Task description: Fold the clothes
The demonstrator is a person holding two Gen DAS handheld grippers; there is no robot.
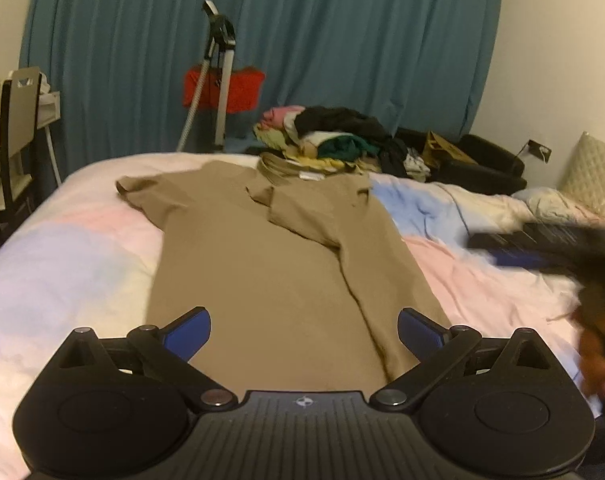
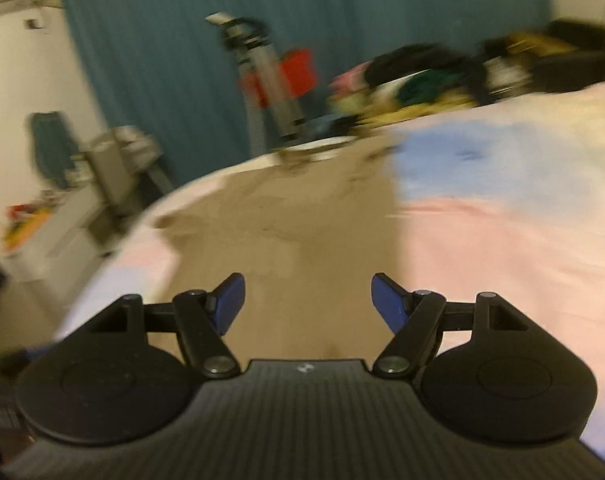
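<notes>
Tan shirt (image 1: 262, 264) lay flat on bed (image 1: 62, 264), 1 sleeve folded in; left claw (image 1: 304, 334) & right claw (image 2: 308, 304) hung above it, both released, empty.

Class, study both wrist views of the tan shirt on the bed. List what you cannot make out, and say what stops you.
- Shirt hem, left wrist view: hidden behind the left tool.
- Right tool, left wrist view: motion-blurred, cut by the right edge.
- Clothes pile, right wrist view: too blurred to tell garments apart.
- Shirt folds, right wrist view: blurred.
</notes>
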